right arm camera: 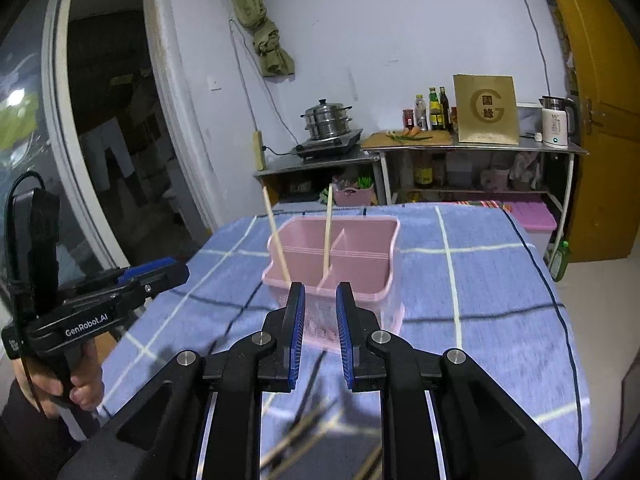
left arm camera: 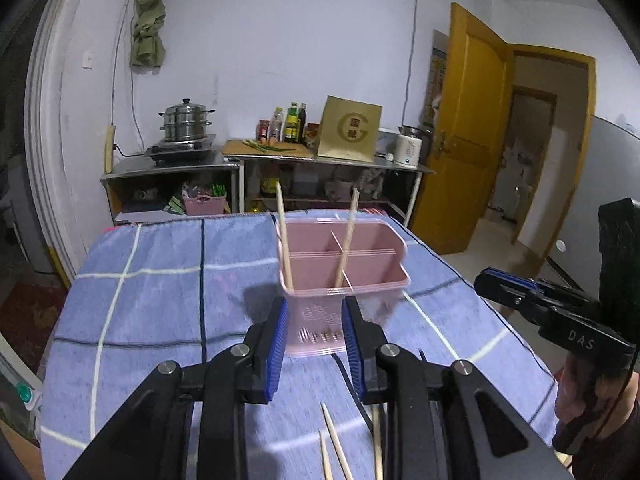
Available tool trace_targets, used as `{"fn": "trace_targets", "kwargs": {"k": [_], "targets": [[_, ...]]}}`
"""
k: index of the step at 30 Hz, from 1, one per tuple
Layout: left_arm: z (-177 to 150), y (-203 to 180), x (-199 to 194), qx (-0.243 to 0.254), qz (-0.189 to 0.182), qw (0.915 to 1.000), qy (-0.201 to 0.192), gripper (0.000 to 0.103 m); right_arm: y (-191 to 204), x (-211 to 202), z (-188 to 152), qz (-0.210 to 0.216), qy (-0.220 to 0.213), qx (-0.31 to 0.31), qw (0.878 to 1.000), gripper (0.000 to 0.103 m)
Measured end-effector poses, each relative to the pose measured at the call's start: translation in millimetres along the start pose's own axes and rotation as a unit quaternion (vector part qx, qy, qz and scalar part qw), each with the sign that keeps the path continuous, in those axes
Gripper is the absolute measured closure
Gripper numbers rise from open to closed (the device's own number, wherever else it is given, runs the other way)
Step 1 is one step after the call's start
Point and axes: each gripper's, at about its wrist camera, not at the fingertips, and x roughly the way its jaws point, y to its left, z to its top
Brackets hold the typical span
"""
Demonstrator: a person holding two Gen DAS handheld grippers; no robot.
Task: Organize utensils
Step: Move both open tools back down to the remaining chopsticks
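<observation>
A pink divided caddy (left arm camera: pixel 360 264) stands on the blue checked cloth, with two wooden chopsticks (left arm camera: pixel 285 240) leaning upright in its near compartments. My left gripper (left arm camera: pixel 314 312) hangs just short of the caddy, open, nothing between its blue pads. Several loose chopsticks (left arm camera: pixel 334 440) lie on the cloth under it. In the right wrist view the caddy (right arm camera: pixel 360 260) and one standing chopstick (right arm camera: pixel 328 228) sit straight ahead. My right gripper (right arm camera: pixel 320 296) is open and empty there, with blurred loose chopsticks (right arm camera: pixel 312 428) below. Each view shows the other gripper at its side: right (left arm camera: pixel 486 280), left (right arm camera: pixel 176 272).
The table (right arm camera: pixel 500 320) drops off at its left and right edges. Behind it stand steel shelves (left arm camera: pixel 172 168) with a steamer pot (left arm camera: pixel 186 120), bottles, a gold box and a kettle (right arm camera: pixel 556 122). A yellow door (left arm camera: pixel 468 120) hangs open on the right. A hand (right arm camera: pixel 84 392) grips the left handle.
</observation>
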Motion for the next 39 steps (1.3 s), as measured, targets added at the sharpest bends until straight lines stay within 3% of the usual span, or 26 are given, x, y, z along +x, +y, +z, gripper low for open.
{"fn": "trace_targets", "kwargs": {"k": [10,20,32,39], "targets": [[-61.9,-6.0,-19.3,-0.005,-0.011,0.9997,0.022,0.076,-5.3,-15.4,-50.7,-0.013,0.029,0.009,0.999,0.087],[-106.2,2.9,9.8,-0.014,-0.005,0.9960,0.088,0.076,-23.5,0.9,-77.5,-0.026,0.065,0.028,0.997,0.087],[-133.2,7.6,51.1,-0.015,-0.002,0.9877,0.156,0.076,-48.4,36.5,-92.4,-0.054,0.114,0.048,0.991,0.087],[-139.5,4.3,63.5,0.002,0.014,0.9853,0.170,0.076,-39.2,48.0,-94.9,-0.044,0.130,0.041,0.990,0.087]]}}
